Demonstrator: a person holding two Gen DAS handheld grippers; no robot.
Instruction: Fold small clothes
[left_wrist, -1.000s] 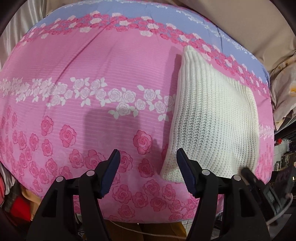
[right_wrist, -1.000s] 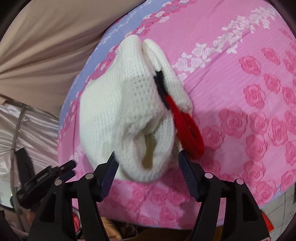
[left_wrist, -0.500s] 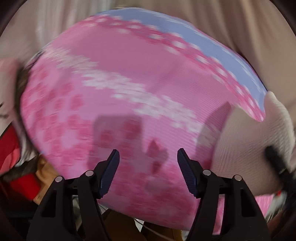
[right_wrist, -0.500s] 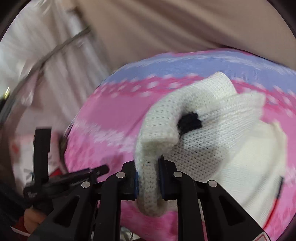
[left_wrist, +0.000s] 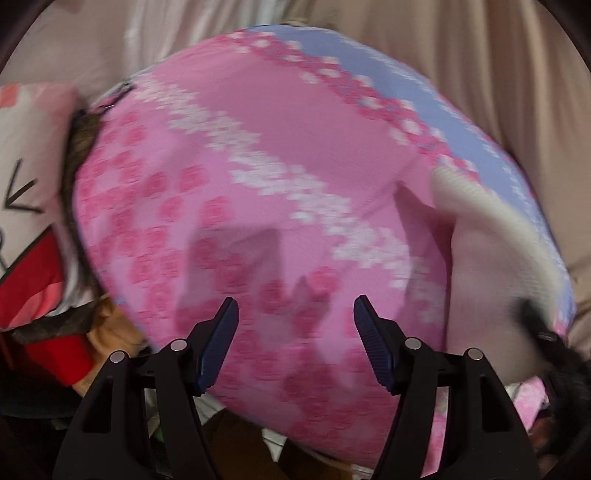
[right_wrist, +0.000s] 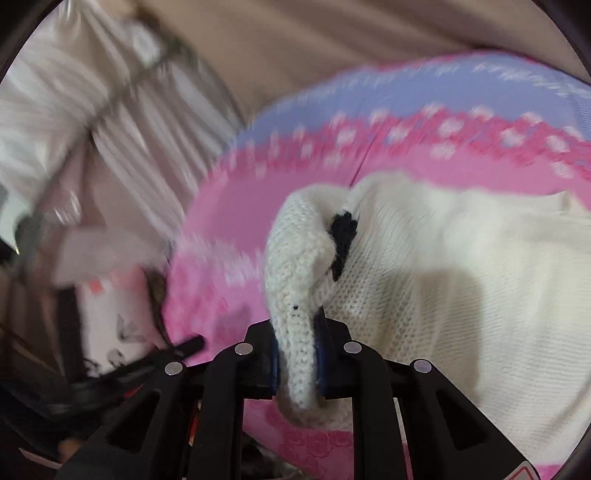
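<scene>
Seemingly mid-fold, the left gripper (left_wrist: 295, 332) is hanging open and empty over the pink floral sheet (left_wrist: 258, 155), the white knit garment (left_wrist: 491, 280) lying at its right. Next, the right gripper (right_wrist: 297, 363) is pinching a bunched fold of that garment (right_wrist: 443, 280), jaws having just closed; laying it flat comes next. A cushion (left_wrist: 26, 177) is crowding the sheet's left edge.

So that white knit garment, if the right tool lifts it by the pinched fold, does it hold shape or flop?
Likely flops: the white knit garment already bunches into a soft roll where the right tool is shut on it, while the rest drapes on the pink floral sheet. The chunky knit probably grips the pads rather than slipping. Looks light, though thickness is hard to judge.
</scene>
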